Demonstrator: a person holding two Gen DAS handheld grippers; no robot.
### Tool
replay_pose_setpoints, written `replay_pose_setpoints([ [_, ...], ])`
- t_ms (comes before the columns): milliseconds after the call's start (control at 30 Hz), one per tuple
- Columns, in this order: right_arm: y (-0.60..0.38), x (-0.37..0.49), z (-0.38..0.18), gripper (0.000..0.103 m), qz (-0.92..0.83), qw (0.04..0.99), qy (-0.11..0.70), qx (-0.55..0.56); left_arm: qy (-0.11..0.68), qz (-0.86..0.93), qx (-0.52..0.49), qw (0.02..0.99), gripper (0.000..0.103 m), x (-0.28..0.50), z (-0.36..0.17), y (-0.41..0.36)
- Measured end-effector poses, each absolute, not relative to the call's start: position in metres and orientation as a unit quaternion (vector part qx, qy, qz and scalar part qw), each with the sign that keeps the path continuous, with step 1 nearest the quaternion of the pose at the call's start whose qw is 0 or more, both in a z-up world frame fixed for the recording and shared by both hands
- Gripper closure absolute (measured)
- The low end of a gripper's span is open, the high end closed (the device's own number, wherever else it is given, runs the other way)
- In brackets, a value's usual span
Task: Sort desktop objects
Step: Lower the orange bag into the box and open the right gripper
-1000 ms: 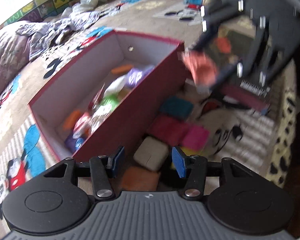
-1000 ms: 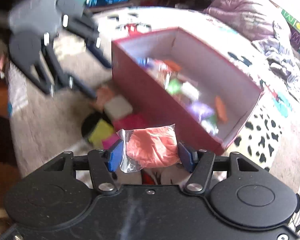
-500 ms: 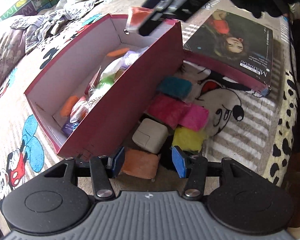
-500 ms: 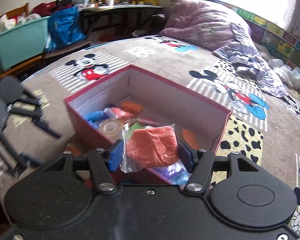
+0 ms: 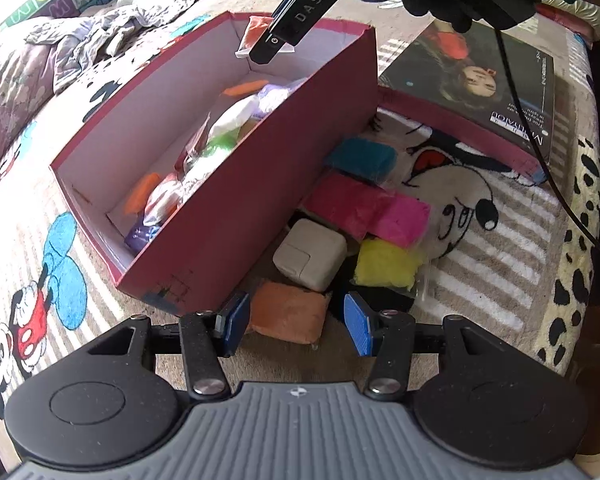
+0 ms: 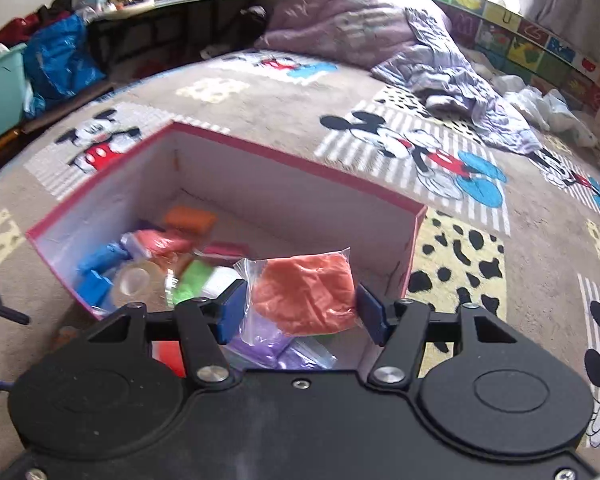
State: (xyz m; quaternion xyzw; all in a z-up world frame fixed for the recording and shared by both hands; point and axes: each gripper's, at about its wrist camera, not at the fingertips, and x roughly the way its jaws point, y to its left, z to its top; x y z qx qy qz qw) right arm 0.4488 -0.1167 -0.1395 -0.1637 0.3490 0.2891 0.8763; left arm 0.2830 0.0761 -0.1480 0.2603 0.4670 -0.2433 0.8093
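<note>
A red cardboard box (image 5: 260, 208) with white inner walls (image 6: 280, 200) holds several bagged clay lumps. My right gripper (image 6: 298, 310) is shut on a clear bag of orange-red clay (image 6: 308, 296) and holds it above the box's near end; the bag also shows in the left wrist view (image 5: 254, 34). My left gripper (image 5: 296, 320) is open and low, its pads either side of an orange clay block (image 5: 288, 312) lying on the blanket outside the box.
Beside the box lie a white power adapter (image 5: 312, 254), a yellow block (image 5: 386, 264), pink blocks (image 5: 368, 210), a teal block (image 5: 360, 158) and a box lid with a picture (image 5: 480, 84). Crumpled clothes (image 6: 452, 84) lie further off on the Mickey blanket.
My right gripper carried the bag from outside the box to above its inside. My left gripper moved down and closer to the orange block, still open.
</note>
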Motion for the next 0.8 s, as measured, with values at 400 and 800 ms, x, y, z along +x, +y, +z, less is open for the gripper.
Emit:
replay_pose_setpoints([
  [400,-0.108,0.453,-0.148,0.034,0.275,0.875,0.359,-0.175,0.475,-0.237,0.262,0.806,0.053,0.278,-0.151,0.086],
  [800,-0.142,0.42,-0.111,0.022,0.296,0.886,0.319,-0.159,0.444,-0.216,0.253,0.832,0.053,0.241,-0.107,0.056],
])
